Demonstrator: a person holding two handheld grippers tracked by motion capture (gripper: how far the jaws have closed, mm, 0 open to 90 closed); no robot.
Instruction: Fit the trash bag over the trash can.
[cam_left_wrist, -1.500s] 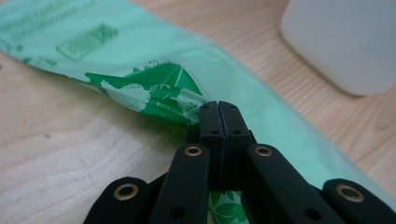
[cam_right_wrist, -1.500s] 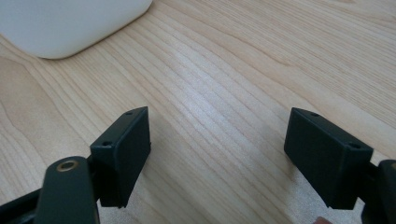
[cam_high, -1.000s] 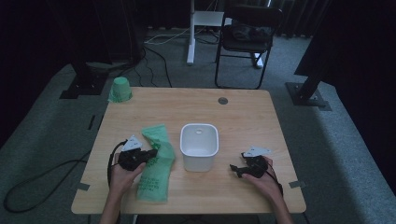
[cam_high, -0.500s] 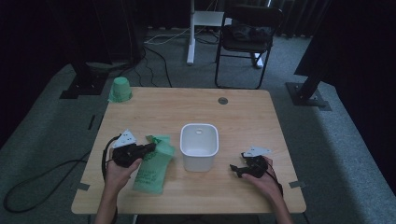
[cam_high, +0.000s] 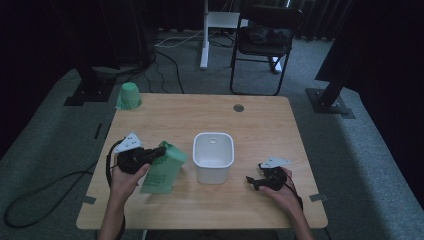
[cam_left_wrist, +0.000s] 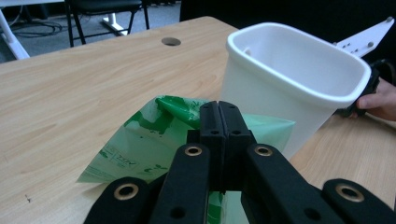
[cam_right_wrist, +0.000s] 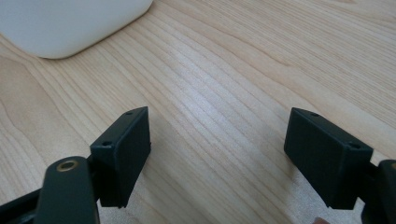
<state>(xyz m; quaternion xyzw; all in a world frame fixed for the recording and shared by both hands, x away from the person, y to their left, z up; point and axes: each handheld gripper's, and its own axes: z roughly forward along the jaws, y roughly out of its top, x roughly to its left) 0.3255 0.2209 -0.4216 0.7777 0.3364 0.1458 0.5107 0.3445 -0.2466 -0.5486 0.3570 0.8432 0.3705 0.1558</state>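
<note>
A thin green plastic bag (cam_high: 165, 167) hangs slanted from my left gripper (cam_high: 159, 151), which is shut on its upper edge; in the left gripper view the closed jaws pinch the green bag (cam_left_wrist: 154, 135) just left of the bin. A white plastic bin (cam_high: 213, 156) stands upright and empty at the table's middle, and the white bin (cam_left_wrist: 289, 84) rises close ahead on the right. My right gripper (cam_high: 252, 182) rests low on the table to the right of the bin, open. Between the right gripper (cam_right_wrist: 217, 154) jaws lies bare wood.
A green roll of bags (cam_high: 128, 96) stands at the table's far left corner. The wooden table (cam_high: 260, 125) has a round cable hole (cam_high: 238, 107) near its far edge. A chair (cam_high: 265, 35) and stand legs sit on the floor beyond.
My left gripper has lifted the bag's top edge off the table and pulled it left and up. The bag now hangs slanted instead of lying flat. The right gripper has stayed put.
</note>
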